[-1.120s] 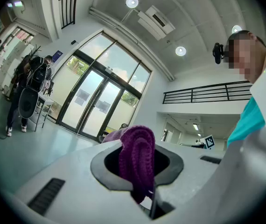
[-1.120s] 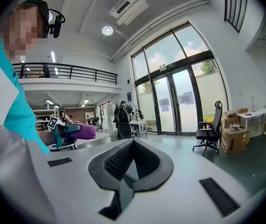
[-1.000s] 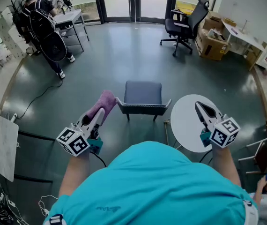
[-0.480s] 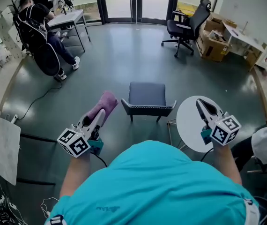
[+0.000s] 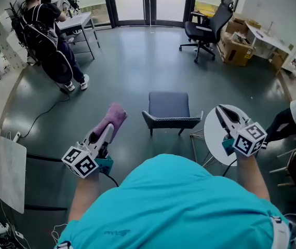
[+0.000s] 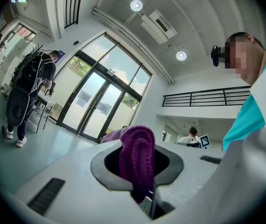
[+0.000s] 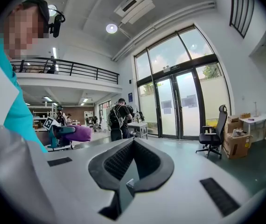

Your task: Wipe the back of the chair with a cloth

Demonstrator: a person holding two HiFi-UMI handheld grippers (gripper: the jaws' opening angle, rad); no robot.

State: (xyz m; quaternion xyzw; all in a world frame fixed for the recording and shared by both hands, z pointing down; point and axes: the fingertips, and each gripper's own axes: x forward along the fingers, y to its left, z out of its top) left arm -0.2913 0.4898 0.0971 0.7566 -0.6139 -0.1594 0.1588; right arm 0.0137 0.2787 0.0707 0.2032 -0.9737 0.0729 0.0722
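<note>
One purple cloth [image 6: 137,158], seemingly knitted, sits doubled in left gripper [image 5: 107,130].

Two grippers: a left gripper [image 5: 106,130] and a right gripper [image 5: 219,111]. One purple cloth [image 5: 115,118]. Two chairs (a grey chair [image 5: 169,105] nearby, a black office chair [image 5: 210,22] farther off). One round white table [image 5: 213,139]. One open cardboard box [image 5: 234,46].

Open floor [image 5: 127,77] is left free to the left of the chair [image 5: 169,106] and beyond it, while passage on its right side is narrowed by a round white table [image 5: 211,139] set just beside it.
</note>
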